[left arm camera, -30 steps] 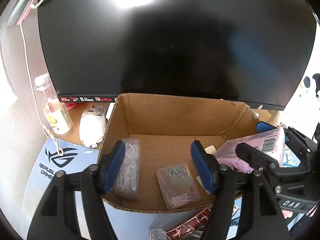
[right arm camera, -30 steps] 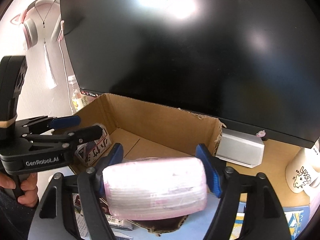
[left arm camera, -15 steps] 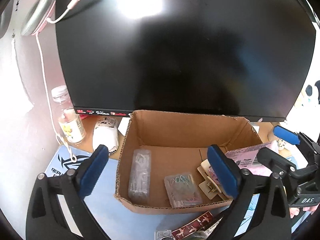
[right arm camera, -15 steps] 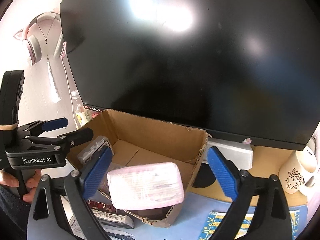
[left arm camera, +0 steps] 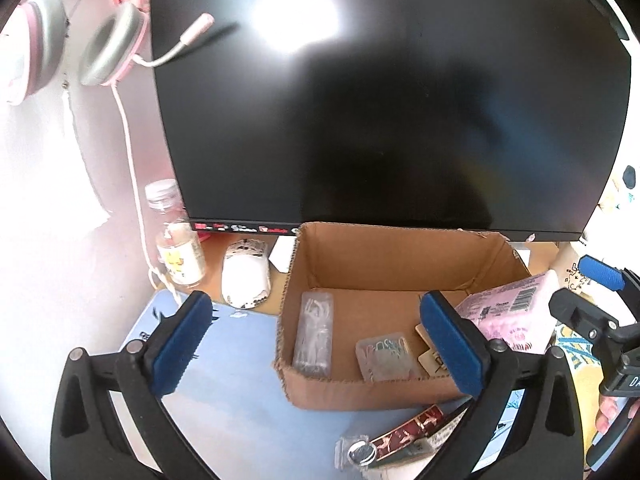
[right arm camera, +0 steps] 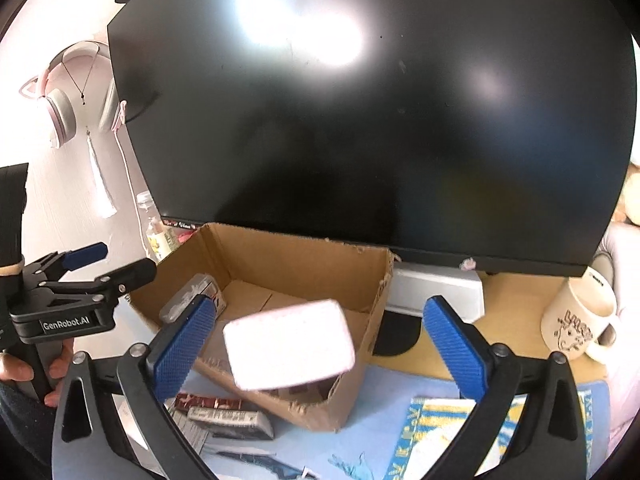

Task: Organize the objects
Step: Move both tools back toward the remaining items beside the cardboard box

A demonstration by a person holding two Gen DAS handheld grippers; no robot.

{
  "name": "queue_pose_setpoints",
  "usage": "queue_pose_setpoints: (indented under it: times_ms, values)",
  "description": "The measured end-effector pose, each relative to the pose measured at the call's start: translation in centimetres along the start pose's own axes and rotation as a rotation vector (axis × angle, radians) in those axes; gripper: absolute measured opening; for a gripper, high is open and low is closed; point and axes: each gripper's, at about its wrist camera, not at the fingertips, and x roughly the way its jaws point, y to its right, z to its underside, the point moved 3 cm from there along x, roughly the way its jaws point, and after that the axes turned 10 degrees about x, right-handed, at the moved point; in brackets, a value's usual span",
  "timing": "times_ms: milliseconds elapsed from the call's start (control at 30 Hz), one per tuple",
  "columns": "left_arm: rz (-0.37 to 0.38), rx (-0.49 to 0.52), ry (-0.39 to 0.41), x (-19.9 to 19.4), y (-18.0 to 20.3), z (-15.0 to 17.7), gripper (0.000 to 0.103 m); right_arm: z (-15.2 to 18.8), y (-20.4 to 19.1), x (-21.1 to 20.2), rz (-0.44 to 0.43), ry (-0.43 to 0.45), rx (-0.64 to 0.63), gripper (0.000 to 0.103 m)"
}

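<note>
We list a cardboard box (left arm camera: 384,384), open-topped, standing on a blue desk mat (left arm camera: 224,380) in front of a large dark monitor (left arm camera: 380,100).

Inside the box, left to right in the left wrist view: a clear plastic packet (left arm camera: 314,330) lying along the left wall; a small clear case of coloured paper clips (left arm camera: 384,356) near the front wall; a tan tag (left arm camera: 430,354), partly hidden by a fingertip; a pink tissue pack (left arm camera: 508,312) leaning at the right end, its upper edge above the rim. In the right wrist view we see the same pack (right arm camera: 290,350) tilted against the near right corner of the box (right arm camera: 288,272).

Left gripper (left arm camera: 316,346) — jaws opening, spread wide, nothing pressed between the pads. Right gripper (right arm camera: 320,346) — jaws wide apart, clear of the tissue pack.

Outside the box: a white mouse (left arm camera: 245,274) and a small bottle (left arm camera: 178,250) to its left, a pink headset (left arm camera: 76,38) hanging on the wall, a cream mug (right arm camera: 578,326) to the right, a dark red patterned packet (left arm camera: 408,432) in front.
</note>
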Motion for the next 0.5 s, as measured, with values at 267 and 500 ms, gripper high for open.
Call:
queue_pose_setpoints:
  times_ms: [267,500]
  values:
    - [-0.02,-0.03,0.009,-3.0,-1.3,0.7,0.103,1.3,-1.4,-2.0,0.006,-0.001,-0.035,0.103]
    - [-0.067,-0.045,0.026,-5.5,-2.7,1.7,0.103,2.3,-3.3,-3.9,-0.046,0.009,-0.062,0.103]
